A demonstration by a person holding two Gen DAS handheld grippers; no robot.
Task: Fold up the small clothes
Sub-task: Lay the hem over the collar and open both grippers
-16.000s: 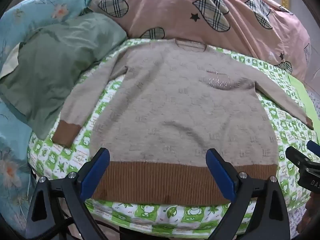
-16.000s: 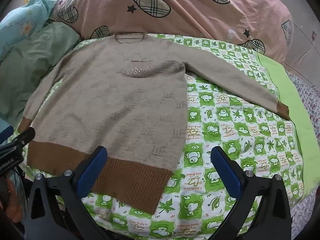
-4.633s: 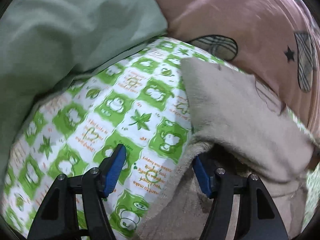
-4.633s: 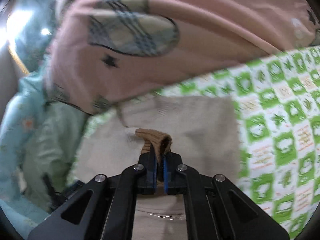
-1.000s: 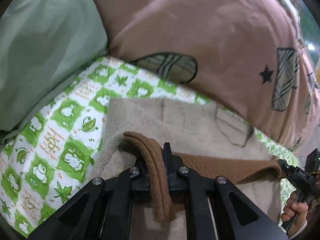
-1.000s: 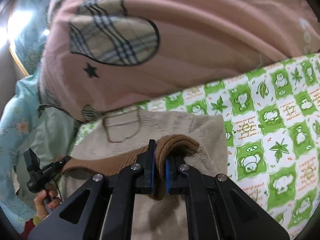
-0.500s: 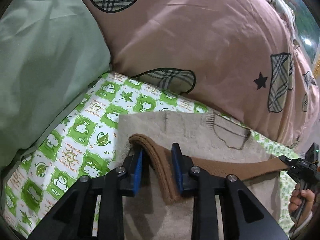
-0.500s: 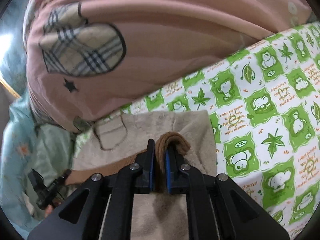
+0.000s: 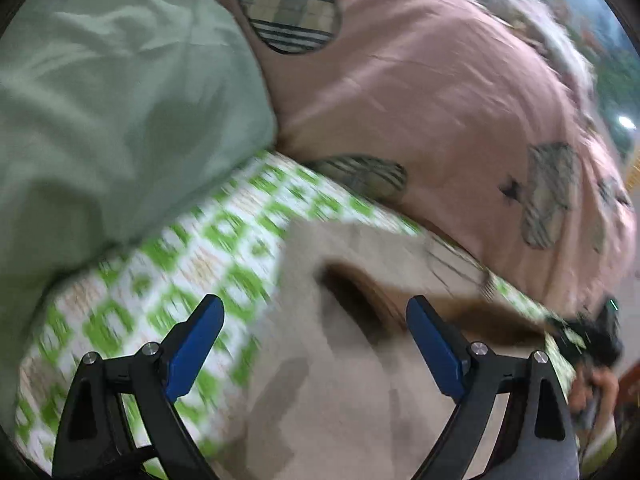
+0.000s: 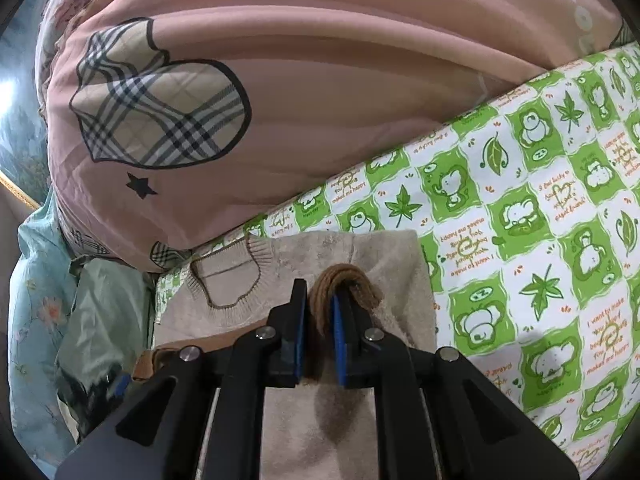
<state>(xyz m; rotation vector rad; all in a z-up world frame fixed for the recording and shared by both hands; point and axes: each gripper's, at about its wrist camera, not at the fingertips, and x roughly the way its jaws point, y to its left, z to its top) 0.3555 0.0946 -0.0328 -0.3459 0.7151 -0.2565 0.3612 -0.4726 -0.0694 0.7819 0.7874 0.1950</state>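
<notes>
A beige knit sweater (image 10: 384, 264) with a brown ribbed hem lies on the green-and-white patterned sheet (image 10: 520, 216), its lower part folded up toward the neckline (image 10: 224, 276). My right gripper (image 10: 320, 312) is shut on the brown hem (image 10: 344, 278) near the sweater's top right corner. In the blurred left wrist view my left gripper (image 9: 316, 328) is open and empty above the sweater (image 9: 340, 392); the brown hem (image 9: 360, 300) lies just ahead of it. The other gripper (image 9: 592, 336) shows at the right.
A big pink quilt (image 10: 320, 80) with plaid hearts is piled right behind the sweater. A pale green pillow (image 9: 100, 100) lies to the left, with blue floral bedding (image 10: 36, 280) beyond. The patterned sheet stretches out to the right.
My left gripper has let go of the brown hem, opened wide and pulled back; its view is motion-blurred. My right gripper still holds the hem and has barely moved.
</notes>
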